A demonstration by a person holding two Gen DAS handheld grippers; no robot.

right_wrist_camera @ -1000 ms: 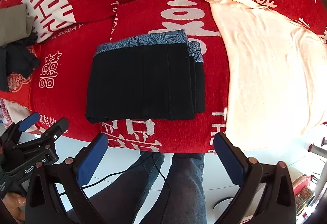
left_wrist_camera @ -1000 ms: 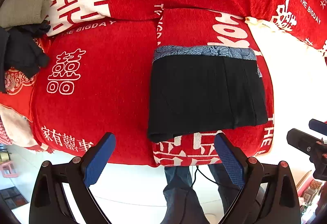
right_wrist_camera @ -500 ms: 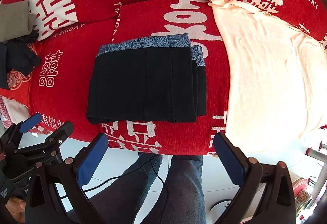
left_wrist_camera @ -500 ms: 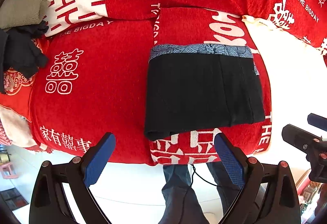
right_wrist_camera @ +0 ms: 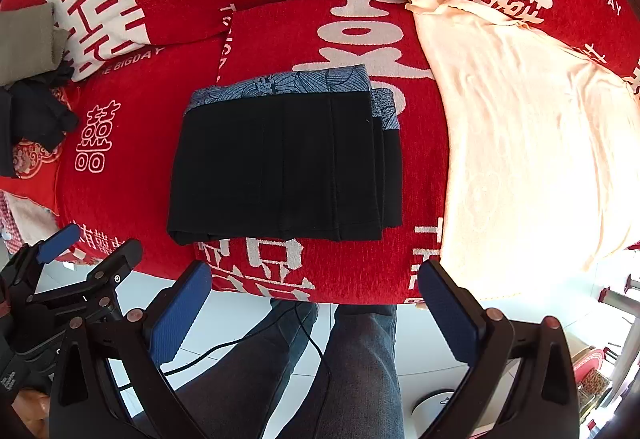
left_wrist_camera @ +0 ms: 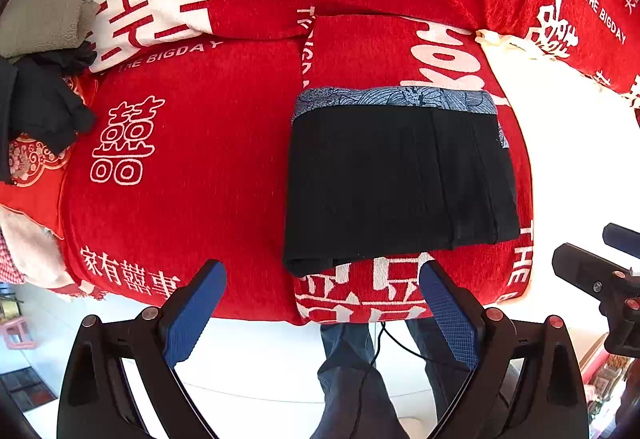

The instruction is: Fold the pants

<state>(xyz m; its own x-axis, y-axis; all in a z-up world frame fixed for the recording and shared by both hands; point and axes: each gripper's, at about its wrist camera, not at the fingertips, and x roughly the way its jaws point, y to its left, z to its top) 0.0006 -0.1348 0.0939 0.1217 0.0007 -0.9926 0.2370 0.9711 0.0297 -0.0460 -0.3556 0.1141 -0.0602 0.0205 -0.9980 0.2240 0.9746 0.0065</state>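
Observation:
The black pants [left_wrist_camera: 396, 183] [right_wrist_camera: 280, 167] lie folded into a flat rectangle on a red cushion, with a blue patterned waistband along their far edge. My left gripper [left_wrist_camera: 320, 303] hangs open, back from the sofa's front edge and clear of the pants, nothing between its blue pads. My right gripper [right_wrist_camera: 316, 303] is likewise open and empty, held off the sofa above the floor. Each gripper shows at the edge of the other's view: the right gripper [left_wrist_camera: 600, 271] at the right, the left gripper [right_wrist_camera: 72, 271] at the lower left.
The red sofa cover [left_wrist_camera: 180, 159] carries white characters. A cream cloth [right_wrist_camera: 520, 143] is spread to the right of the pants. A grey folded cloth [left_wrist_camera: 44, 11] and dark garments [left_wrist_camera: 36, 111] lie at the left. A person's legs [right_wrist_camera: 352, 367] and a cable are below.
Both grippers have drifted back a little from the sofa. The folded pants have not moved.

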